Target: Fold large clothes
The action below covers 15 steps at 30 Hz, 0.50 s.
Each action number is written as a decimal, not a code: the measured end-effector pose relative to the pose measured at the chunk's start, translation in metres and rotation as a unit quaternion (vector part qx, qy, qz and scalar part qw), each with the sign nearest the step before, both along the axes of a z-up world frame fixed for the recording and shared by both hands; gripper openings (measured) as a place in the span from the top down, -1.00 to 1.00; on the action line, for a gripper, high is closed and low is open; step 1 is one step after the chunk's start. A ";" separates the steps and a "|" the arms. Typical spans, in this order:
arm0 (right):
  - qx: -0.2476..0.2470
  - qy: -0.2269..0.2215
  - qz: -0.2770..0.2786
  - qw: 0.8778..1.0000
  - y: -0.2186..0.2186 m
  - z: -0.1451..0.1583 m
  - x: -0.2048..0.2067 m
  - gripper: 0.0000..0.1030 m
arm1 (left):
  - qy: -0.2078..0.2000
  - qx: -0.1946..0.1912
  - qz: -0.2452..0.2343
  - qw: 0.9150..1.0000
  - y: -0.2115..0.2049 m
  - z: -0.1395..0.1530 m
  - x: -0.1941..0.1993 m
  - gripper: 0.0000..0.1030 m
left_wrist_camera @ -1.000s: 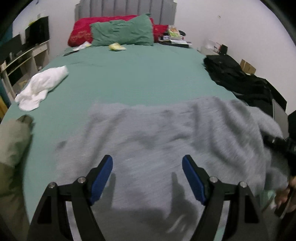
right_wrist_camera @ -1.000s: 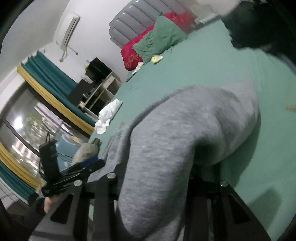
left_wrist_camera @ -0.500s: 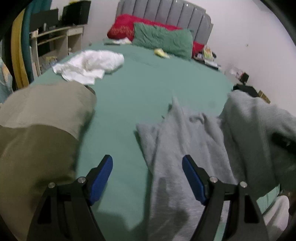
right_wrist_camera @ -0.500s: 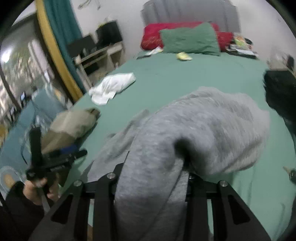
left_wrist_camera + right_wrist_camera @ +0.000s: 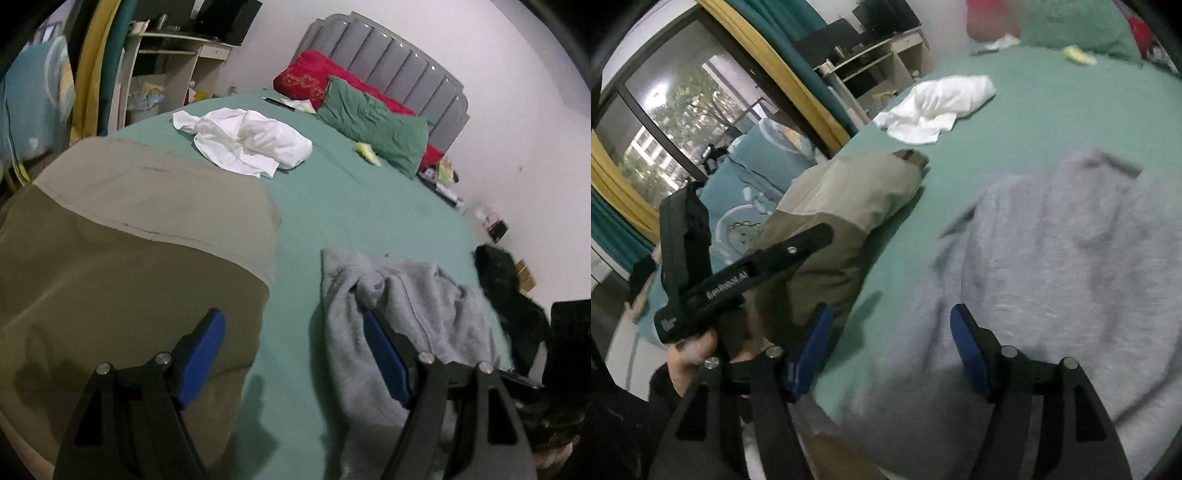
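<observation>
A grey sweatshirt [image 5: 406, 295] lies crumpled on the green bed sheet [image 5: 351, 206], near the front edge. My left gripper [image 5: 295, 354] is open over the sheet, with nothing pinched. Its right pad is against the sweatshirt's left edge and its left pad is over a folded olive garment [image 5: 129, 240]. In the right wrist view my right gripper [image 5: 890, 350] has its jaws opening, with no cloth pressed between the pads. The grey sweatshirt [image 5: 1071, 258] spreads under its right finger. A hand [image 5: 690, 350] holds the left gripper there, its finger [image 5: 798, 247] over the olive garment [image 5: 842, 206].
A white cloth [image 5: 247, 140] lies crumpled further up the bed, with green and red pillows [image 5: 369, 122] at the grey headboard. Black clothes [image 5: 509, 295] are piled at the bed's right edge. Shelves [image 5: 871, 55], curtains and a window stand to the left.
My right gripper has let go of the grey sweatshirt, which dropped from its jaws onto the bed. Both views have swung left; the olive garment now fills the left gripper's left side.
</observation>
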State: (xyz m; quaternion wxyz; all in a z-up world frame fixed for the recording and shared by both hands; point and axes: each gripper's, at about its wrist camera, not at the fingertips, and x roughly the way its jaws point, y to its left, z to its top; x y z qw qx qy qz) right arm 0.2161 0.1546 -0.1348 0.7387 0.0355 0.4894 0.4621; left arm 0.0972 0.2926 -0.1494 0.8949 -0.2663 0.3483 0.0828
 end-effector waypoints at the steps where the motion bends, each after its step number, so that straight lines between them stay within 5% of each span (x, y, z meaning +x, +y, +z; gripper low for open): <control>1: 0.008 -0.004 -0.005 1.000 -0.011 0.006 0.000 -0.25 | -0.004 -0.010 -0.005 1.000 -0.001 0.000 0.001 -0.50; 7: 0.012 -0.054 -0.114 0.992 -0.112 0.030 0.024 -0.56 | -0.012 -0.082 -0.105 0.991 -0.043 -0.008 0.024 -0.57; 10: -0.028 -0.006 -0.191 0.981 -0.161 -0.008 0.039 -0.59 | 0.007 -0.098 -0.173 0.980 -0.078 -0.016 0.037 -0.59; 12: -0.036 0.033 -0.211 0.976 -0.182 -0.037 0.040 -0.59 | 0.041 -0.067 -0.214 0.974 -0.104 -0.027 0.046 -0.59; 14: -0.012 0.072 -0.215 0.974 -0.193 -0.067 0.035 -0.60 | 0.085 -0.023 -0.236 0.968 -0.122 -0.042 0.051 -0.38; 15: 0.020 0.093 -0.218 0.971 -0.198 -0.078 0.031 -0.61 | 0.100 -0.008 -0.237 0.966 -0.127 -0.049 0.053 0.03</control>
